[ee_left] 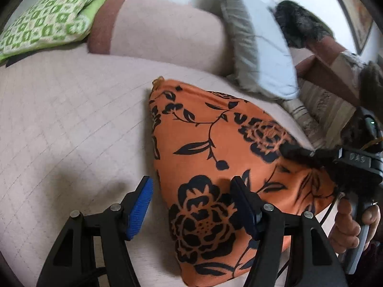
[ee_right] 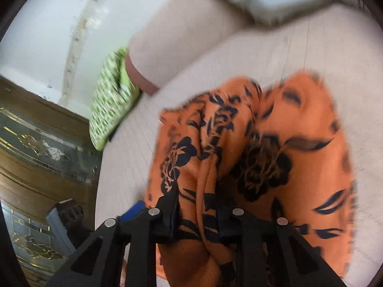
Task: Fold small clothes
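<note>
The left gripper (ee_left: 191,191) hangs with its jaws spread wide, nothing between them. Its blue-padded left finger (ee_left: 141,209) sits over bare cover, and the right finger over the near part of the orange cloth (ee_left: 215,167); whether either one touches what is under it cannot be told.

The right gripper (ee_right: 198,217) is clamped on a gathered fold of the same cloth (ee_right: 275,155), the fabric bunched up between its fingers and rising in ridges away from them. In the left wrist view this gripper (ee_left: 296,154) bites the cloth's right corner, with the person's hand (ee_left: 347,224) wrapped round its handle below.

The cloth is orange with black flowers and leaves. It lies on the pale quilted sofa seat (ee_left: 59,119), spread flat toward the left gripper and lifted at the pinched side.

Beyond it, against the sofa back, a white cushion with a grey fringe (ee_left: 258,47) leans, and a dark furry cushion (ee_left: 299,24) sits behind that. To the right of the seat lies a striped fabric (ee_left: 325,110). A green-and-white patterned cushion (ee_left: 45,21) rests on the far left armrest; it shows blurred in the right wrist view (ee_right: 112,105). Past the sofa edge in that view stands a brown wooden cabinet with ornate glass panels (ee_right: 36,148); its contents cannot be made out.
</note>
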